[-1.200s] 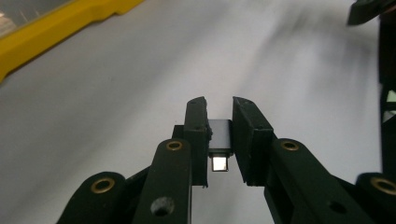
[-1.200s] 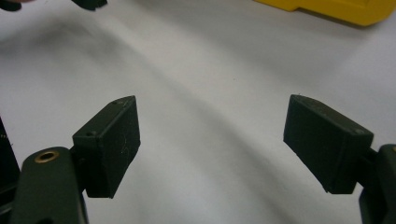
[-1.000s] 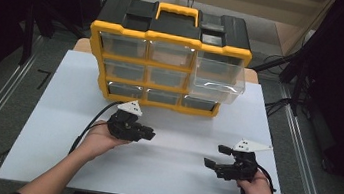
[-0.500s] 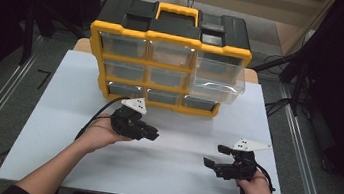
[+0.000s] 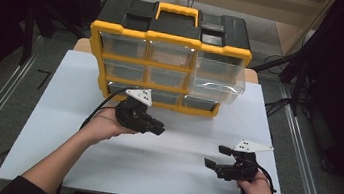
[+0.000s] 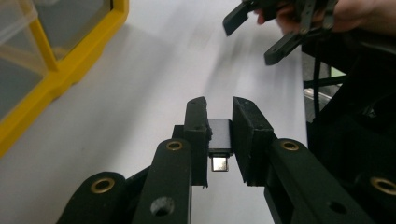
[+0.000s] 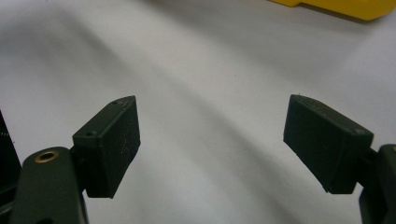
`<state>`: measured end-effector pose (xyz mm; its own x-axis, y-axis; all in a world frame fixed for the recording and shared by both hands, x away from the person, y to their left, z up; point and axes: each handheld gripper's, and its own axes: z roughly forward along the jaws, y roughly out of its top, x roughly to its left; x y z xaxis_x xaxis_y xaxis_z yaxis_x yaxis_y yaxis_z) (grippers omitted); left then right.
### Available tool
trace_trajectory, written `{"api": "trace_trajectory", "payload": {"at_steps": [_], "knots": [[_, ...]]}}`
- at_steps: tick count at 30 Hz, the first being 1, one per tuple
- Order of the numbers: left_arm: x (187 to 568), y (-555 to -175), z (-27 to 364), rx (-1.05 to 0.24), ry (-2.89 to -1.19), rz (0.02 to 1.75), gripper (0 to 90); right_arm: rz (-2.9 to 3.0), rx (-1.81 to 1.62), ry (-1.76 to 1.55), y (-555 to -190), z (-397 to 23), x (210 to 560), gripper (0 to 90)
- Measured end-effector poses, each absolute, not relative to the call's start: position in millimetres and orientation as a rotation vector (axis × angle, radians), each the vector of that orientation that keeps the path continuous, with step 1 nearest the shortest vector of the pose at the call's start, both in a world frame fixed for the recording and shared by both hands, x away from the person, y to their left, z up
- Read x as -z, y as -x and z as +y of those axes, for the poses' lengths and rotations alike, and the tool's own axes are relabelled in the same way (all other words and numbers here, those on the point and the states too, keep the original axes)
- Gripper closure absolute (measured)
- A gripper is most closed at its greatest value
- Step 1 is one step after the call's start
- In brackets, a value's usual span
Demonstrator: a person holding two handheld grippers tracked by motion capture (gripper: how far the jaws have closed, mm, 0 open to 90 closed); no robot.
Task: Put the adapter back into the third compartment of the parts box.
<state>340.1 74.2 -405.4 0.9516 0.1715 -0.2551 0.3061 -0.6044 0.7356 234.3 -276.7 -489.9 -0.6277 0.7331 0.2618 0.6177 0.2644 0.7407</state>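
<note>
So the small silver plug-type part (image 6: 219,140), looks like a little USB adapter, is already picked: your left gripper (image 6: 219,109) has it pinched between the jaws, metal connector end pointing back toward the camera, held off the white table (image 5: 55,127). Grab step looks done to me. What's left is my guess: the organizer (image 5: 170,56) has one clear drawer (image 5: 217,83) pulled out at the right of the top rows, so dropping the part in there seems the likely finish, and that hasn't happened yet.

Your right gripper (image 7: 210,140) is empty, jaws spread wide, sitting low over the table at the near right.

On the views: from the high view you can't make out the part at all, the left gripper (image 5: 153,125) just reads as a dark lump near the organizer's bottom row. The left gripper view is what settles the grip. The high view gives you the open drawer and the whole layout, which neither gripper view catches.
</note>
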Motion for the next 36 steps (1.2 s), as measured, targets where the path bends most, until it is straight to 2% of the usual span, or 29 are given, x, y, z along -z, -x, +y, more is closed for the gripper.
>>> {"api": "trace_trajectory", "payload": {"at_steps": [8,36], "knots": [[390,-340,65,0.205,-2.233,0.270,77.7,2.387,-1.299,-1.289,-235,-277,490,16.8],[344,-344,55,0.212,-2.194,0.222,77.7,2.367,-1.302,-1.306,-235,-278,489,17.1]]}}
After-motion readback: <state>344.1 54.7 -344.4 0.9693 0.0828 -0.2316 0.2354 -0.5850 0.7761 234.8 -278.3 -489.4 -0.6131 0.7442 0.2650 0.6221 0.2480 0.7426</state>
